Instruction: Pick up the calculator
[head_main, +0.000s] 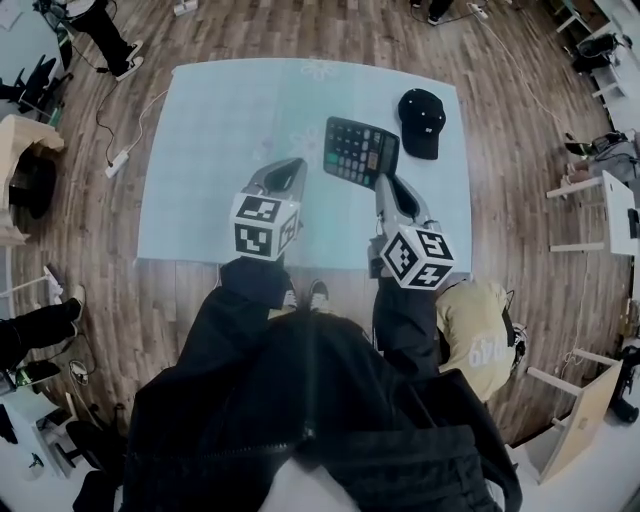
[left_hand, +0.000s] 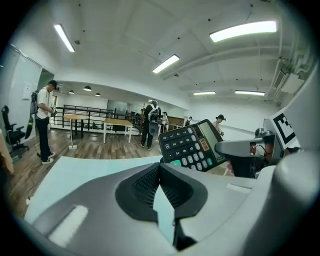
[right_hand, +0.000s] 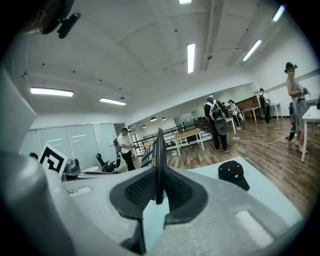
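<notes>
The black calculator (head_main: 360, 150) hangs above the light blue mat (head_main: 200, 150), and my right gripper (head_main: 383, 183) is shut on its near edge. From the right gripper view I see the calculator (right_hand: 159, 150) edge-on, as a thin dark slab clamped between the pads of the right gripper (right_hand: 159, 172). My left gripper (head_main: 288, 172) is lifted beside it, to the left, and holds nothing. In the left gripper view the left gripper (left_hand: 160, 169) has its tips together, and the calculator (left_hand: 192, 145) shows its keys and display to the right.
A black cap (head_main: 421, 122) lies on the mat's far right part and also shows as the cap (right_hand: 233, 173) in the right gripper view. Wooden floor surrounds the mat. People (left_hand: 151, 122) and tables (left_hand: 117, 125) stand farther off. White furniture (head_main: 600, 215) is at the right.
</notes>
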